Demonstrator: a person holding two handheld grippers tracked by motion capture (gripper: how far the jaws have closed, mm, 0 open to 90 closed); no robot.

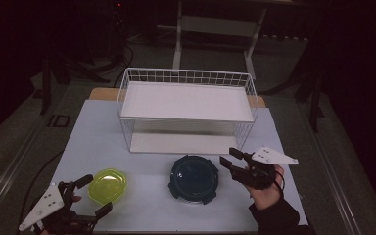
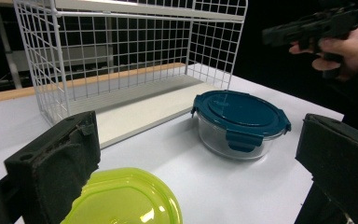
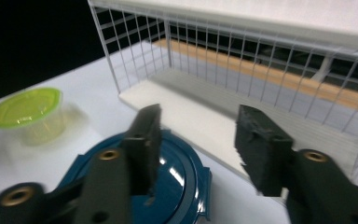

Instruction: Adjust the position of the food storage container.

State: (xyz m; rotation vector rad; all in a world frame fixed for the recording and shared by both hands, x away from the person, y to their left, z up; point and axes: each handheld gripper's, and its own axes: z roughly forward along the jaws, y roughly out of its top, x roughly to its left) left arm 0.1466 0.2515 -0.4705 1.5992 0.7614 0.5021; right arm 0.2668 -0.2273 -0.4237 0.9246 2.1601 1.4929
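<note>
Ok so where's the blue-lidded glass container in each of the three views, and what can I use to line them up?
High view: the blue-lidded container sits bottom centre, on the table in front of the wire rack.
Left gripper view: right of centre, beyond the green-lidded tub.
Right gripper view: bottom centre, partly behind the gripper's own jaws.
Shared landmark: the white wire rack behind it.

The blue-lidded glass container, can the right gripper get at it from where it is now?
Probably yes. The right gripper hangs open just beside the blue-lidded glass container, and nothing stands between them. The wire shelf rack sits behind, out of the way.
</note>
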